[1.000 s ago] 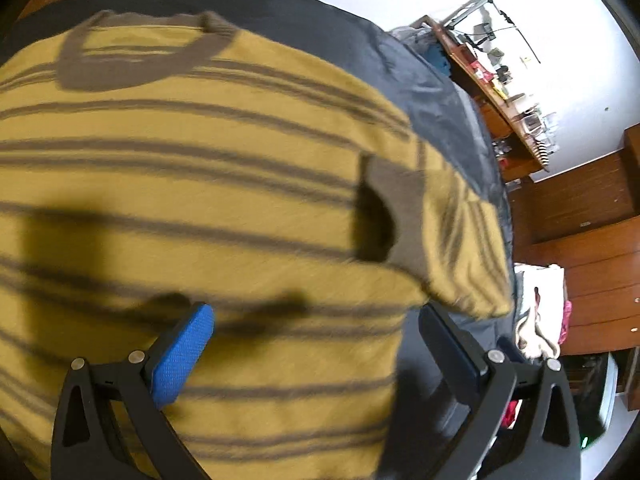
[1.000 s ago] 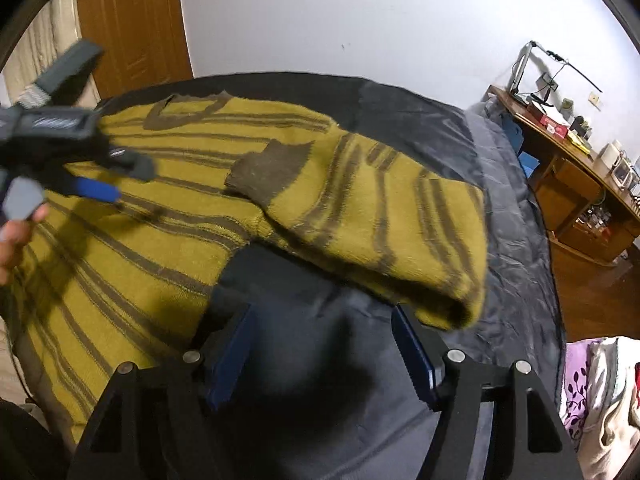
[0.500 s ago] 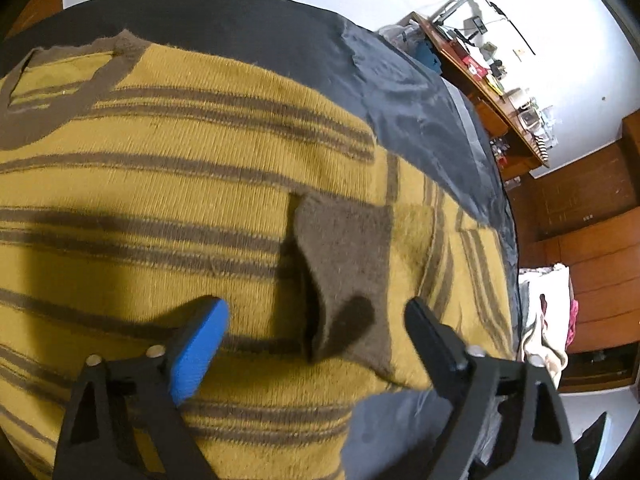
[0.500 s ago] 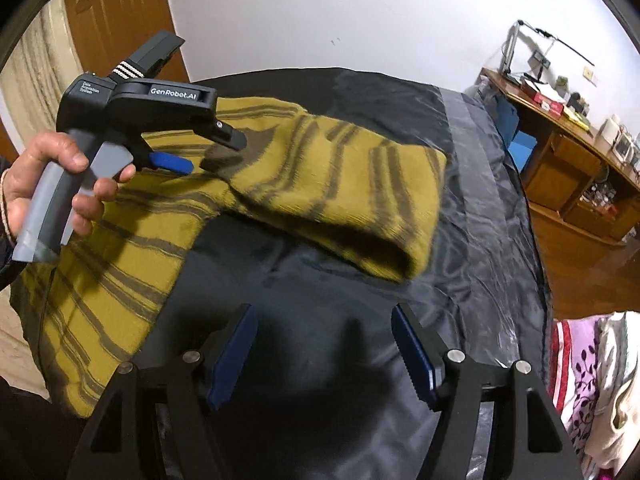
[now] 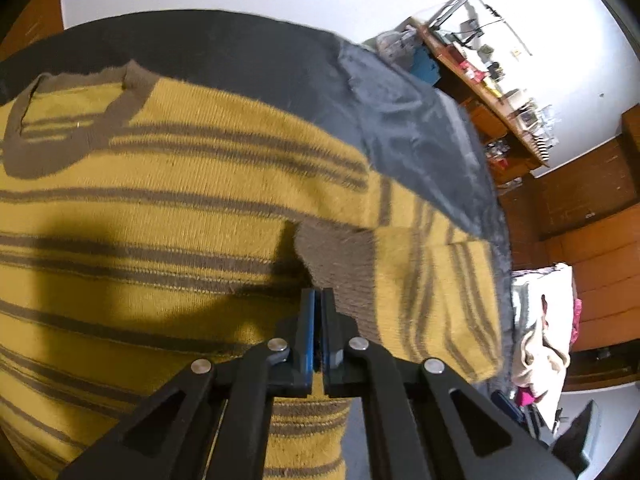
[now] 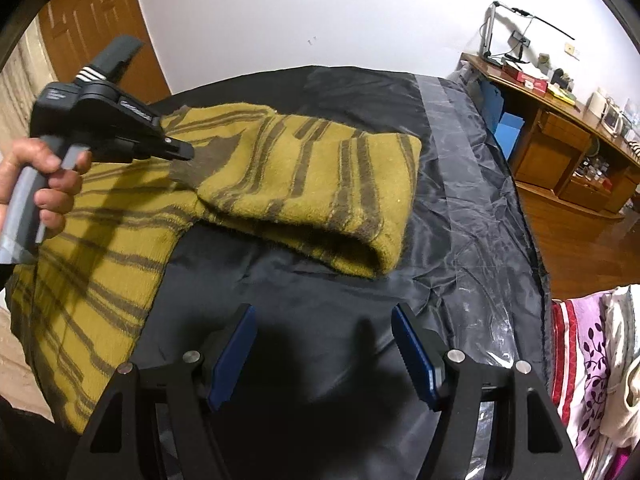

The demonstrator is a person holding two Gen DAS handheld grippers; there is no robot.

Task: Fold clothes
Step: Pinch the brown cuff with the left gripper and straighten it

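While the mustard-yellow sweater point(image 5: 168, 208) lies spread across a dark cover point(image 6: 460, 208) on a bed, the left gripper point(image 5: 318, 300) has just snapped its jaws together, having stood wide open a second earlier. Its blue pads now meet at the brown ribbed cuff point(image 5: 340, 264) of a sleeve point(image 6: 320, 184) that is folded back over the sweater's body. Whether knit is actually pinched between the pads cannot be told from either view. If the cuff is caught, the sleeve looks ready to be drawn further across the chest, an early step in folding. A hand point(image 6: 36, 184) grips the tool's grey handle.

The right gripper point(image 6: 324, 344) hovers over bare cover near the sleeve's folded end, its jaws roughly two-thirds open and holding nothing.

The sweater is a thick, fuzzy knit with thin brown stripes and a brown neckband point(image 5: 76, 120). The sleeve forms a soft, rounded roll at its fold. The cover is smooth, slightly glossy and creased. A wooden desk point(image 6: 560, 136) stands against the white wall.
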